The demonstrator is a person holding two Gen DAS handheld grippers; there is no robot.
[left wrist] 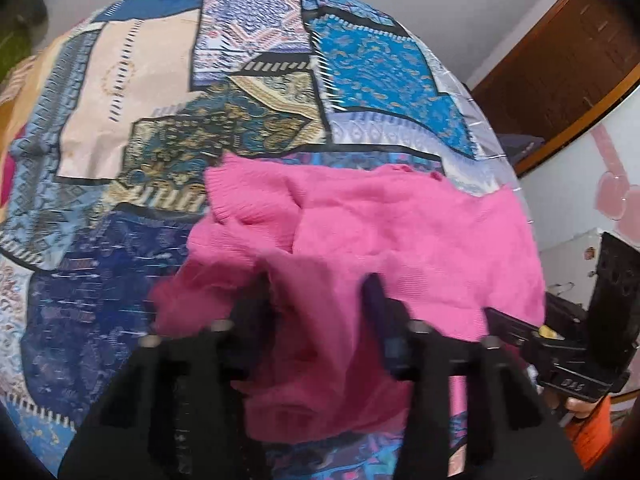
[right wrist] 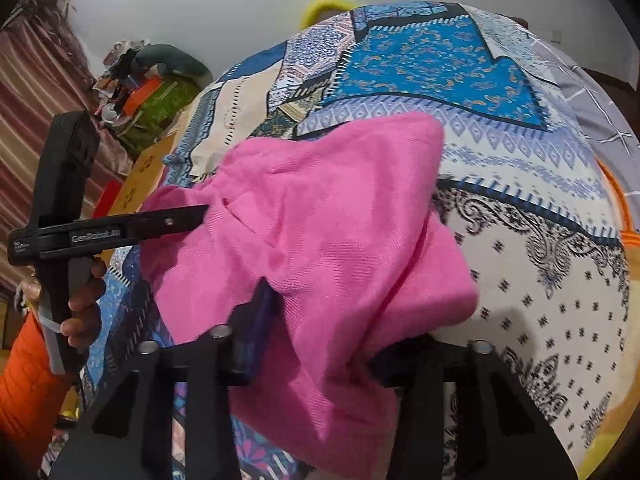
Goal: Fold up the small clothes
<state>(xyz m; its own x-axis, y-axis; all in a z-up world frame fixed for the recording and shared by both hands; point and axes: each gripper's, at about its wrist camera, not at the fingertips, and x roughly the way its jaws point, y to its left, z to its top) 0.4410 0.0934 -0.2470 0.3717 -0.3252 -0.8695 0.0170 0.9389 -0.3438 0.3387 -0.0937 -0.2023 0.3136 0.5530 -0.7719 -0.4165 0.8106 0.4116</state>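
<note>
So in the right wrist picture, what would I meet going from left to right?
Orange sleeve → hand holding the left gripper → pink knitted garment → white patterned part of the patchwork bedsheet.

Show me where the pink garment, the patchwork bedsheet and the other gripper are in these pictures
pink garment (left wrist: 360, 224): left wrist view, on its flat knitted middle.
patchwork bedsheet (left wrist: 380, 76): left wrist view, on a bright blue patch.
left gripper (right wrist: 200, 214): right wrist view, at its fingertips against the pink cloth.
</note>
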